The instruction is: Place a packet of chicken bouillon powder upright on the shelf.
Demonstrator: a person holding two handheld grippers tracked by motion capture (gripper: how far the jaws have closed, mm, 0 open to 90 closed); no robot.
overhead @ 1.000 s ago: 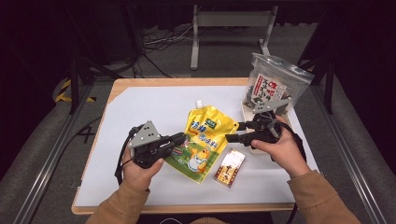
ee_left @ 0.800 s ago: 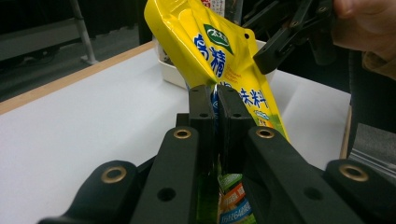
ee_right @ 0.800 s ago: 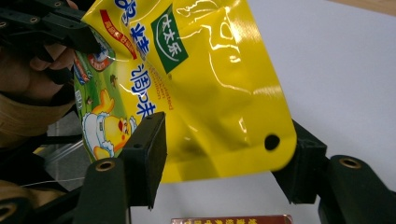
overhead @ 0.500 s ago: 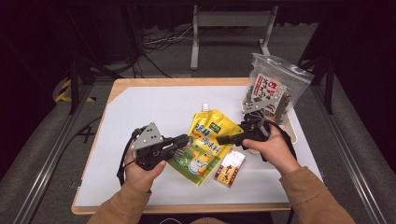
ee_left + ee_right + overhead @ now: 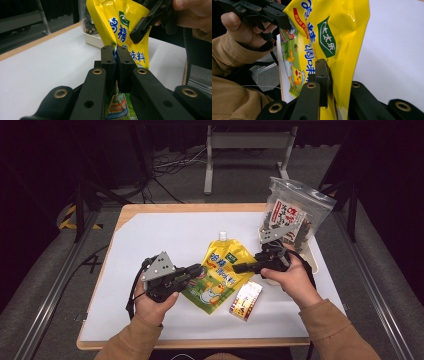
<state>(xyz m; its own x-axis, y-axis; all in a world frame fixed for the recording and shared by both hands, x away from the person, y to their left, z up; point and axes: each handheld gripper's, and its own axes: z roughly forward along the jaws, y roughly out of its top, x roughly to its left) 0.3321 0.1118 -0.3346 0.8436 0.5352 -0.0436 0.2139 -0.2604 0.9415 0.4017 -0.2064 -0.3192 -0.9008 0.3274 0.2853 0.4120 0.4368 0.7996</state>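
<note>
high view / pouch: yellow pouch (image 5: 220, 272) lies mid-table between both hands, long axis running from white spout at the far end toward the person, tilted a bit left at the near end.
high view / left gripper (image 5: 199, 270): comes in from pouch's left edge, pinching it.
high view / right gripper (image 5: 237, 268): comes in from the right edge, jaws have just been closing onto the pouch; both hands about equally near.
high view / room: small snack box (image 5: 246, 300) just beside pouch's near right corner; dark snack bag (image 5: 292, 215) stands in a white tray at far right, near the right hand. White mat (image 5: 160, 235) open to the far left, best room there.
left gripper view: jaws pressed together on the pouch (image 5: 117, 30) edge, film crumpled between pads; right gripper (image 5: 137, 38) clamps the opposite edge higher up.
right gripper view: jaws pinched on pouch (image 5: 332, 37) side edge, pouch looks lifted, slack; left gripper (image 5: 284, 23) grips far edge.
next move (guess): lift or pull apart; watch the box.
</note>
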